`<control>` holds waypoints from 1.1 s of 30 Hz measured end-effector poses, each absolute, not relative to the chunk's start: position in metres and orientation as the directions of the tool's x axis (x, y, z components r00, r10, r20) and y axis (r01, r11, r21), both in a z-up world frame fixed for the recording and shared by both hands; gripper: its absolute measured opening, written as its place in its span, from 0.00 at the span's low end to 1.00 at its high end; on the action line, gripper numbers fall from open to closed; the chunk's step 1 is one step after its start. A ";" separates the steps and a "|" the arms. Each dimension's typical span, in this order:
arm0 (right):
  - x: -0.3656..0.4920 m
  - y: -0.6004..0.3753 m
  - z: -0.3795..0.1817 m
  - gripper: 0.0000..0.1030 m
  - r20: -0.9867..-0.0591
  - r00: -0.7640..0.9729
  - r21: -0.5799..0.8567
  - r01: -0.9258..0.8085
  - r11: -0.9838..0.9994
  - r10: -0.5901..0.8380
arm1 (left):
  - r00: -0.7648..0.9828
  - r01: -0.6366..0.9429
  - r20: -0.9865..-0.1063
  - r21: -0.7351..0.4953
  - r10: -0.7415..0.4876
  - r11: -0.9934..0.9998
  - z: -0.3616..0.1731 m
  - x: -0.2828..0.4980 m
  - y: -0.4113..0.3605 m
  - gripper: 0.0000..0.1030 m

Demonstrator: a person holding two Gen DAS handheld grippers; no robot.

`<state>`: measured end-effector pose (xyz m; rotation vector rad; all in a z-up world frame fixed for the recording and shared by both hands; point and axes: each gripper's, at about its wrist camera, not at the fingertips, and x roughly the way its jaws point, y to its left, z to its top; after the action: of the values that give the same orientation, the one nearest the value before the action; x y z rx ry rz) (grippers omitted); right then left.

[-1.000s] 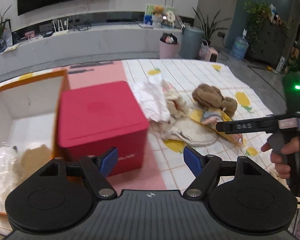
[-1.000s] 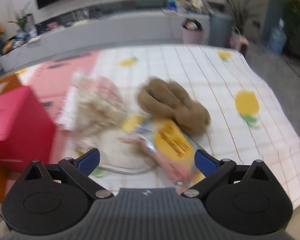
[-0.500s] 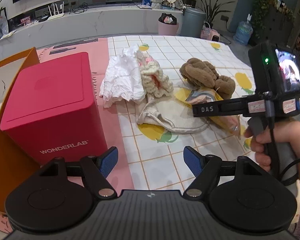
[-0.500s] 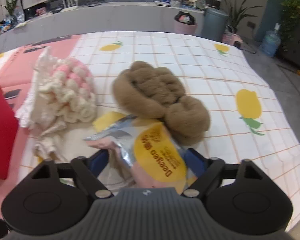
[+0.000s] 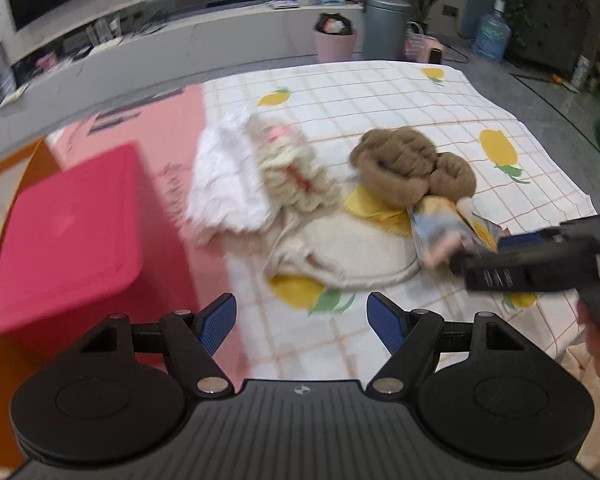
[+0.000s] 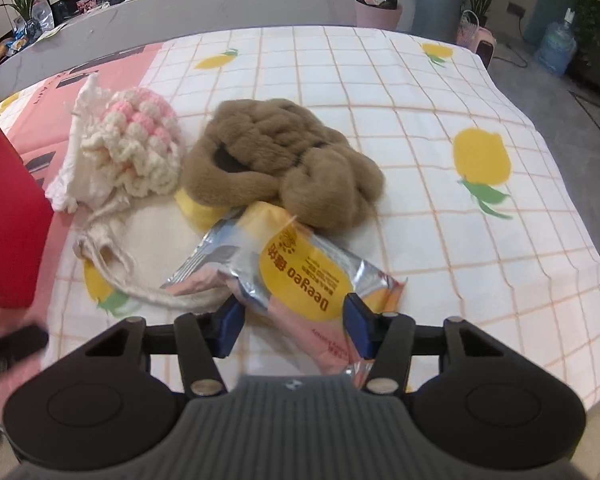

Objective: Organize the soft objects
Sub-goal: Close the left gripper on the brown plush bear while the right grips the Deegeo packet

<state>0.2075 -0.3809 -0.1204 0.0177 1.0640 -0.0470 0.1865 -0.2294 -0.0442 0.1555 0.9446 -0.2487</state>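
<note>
My right gripper (image 6: 293, 322) is shut on a pink and yellow foil packet (image 6: 300, 280), which also shows in the left wrist view (image 5: 444, 232). Behind it lies a brown plush toy (image 6: 284, 164). A cream and pink crocheted piece (image 6: 136, 148) sits on a white cloth (image 6: 76, 160), and a beige drawstring bag (image 6: 140, 240) lies in front. My left gripper (image 5: 302, 318) is open and empty, above the mat in front of the bag (image 5: 340, 248).
A red box (image 5: 68, 236) stands at the left, next to an orange carton (image 5: 16, 164). The checked mat (image 6: 420, 120) with yellow fruit prints covers the surface. A low grey counter, bins and plants stand behind.
My right gripper has closed on the foil packet. The left gripper has swung right, away from the orange carton toward the pile.
</note>
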 end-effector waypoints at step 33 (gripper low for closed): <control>0.186 -0.484 -0.135 0.55 -0.863 0.350 -0.248 0.336 0.909 -0.365 | 0.437 0.875 -0.877 0.363 -0.200 0.320 -0.088 0.301 -0.413 0.87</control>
<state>0.1857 -0.4837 -0.1354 -0.0288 1.1252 -0.4536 0.3012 -0.4128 -0.0876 0.9899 0.8329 -0.8256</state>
